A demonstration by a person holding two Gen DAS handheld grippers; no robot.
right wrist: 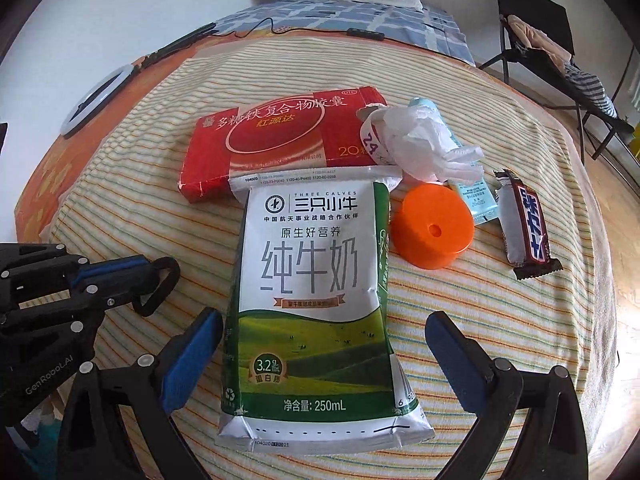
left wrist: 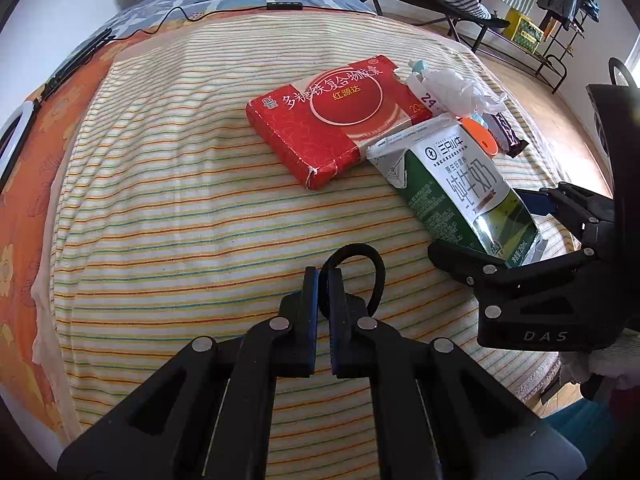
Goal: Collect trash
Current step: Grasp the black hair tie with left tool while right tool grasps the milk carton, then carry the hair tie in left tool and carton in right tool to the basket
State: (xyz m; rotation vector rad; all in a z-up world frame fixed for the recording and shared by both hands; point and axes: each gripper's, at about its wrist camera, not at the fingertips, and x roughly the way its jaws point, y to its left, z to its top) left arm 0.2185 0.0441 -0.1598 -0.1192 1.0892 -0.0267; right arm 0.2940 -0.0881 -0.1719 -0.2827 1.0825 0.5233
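Milk carton [right wrist: 316,300] lies flat on the bed, red box [right wrist: 280,140] touching its far end. Right claw [right wrist: 324,354] spread wide, straddling carton's base; close squarely on its sides. Left claw [left wrist: 323,280] clenched on black loop [left wrist: 360,264].

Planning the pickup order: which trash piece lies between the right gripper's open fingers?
The white-and-green milk carton; the red box and orange cap lie beyond.

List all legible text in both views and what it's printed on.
Milk carton: "THREE CALVES", "三只小牛", "纯牛奶", "3.2g", "净含量: 250mL"
Red box: "多糖铁复合物胶囊", "红源达", "20"
White tube: "24"
Right claw: "DAS"
Left claw: "GenRoboAI"
Candy bar: distorted, unreadable.
Cartons' fine print: too small.
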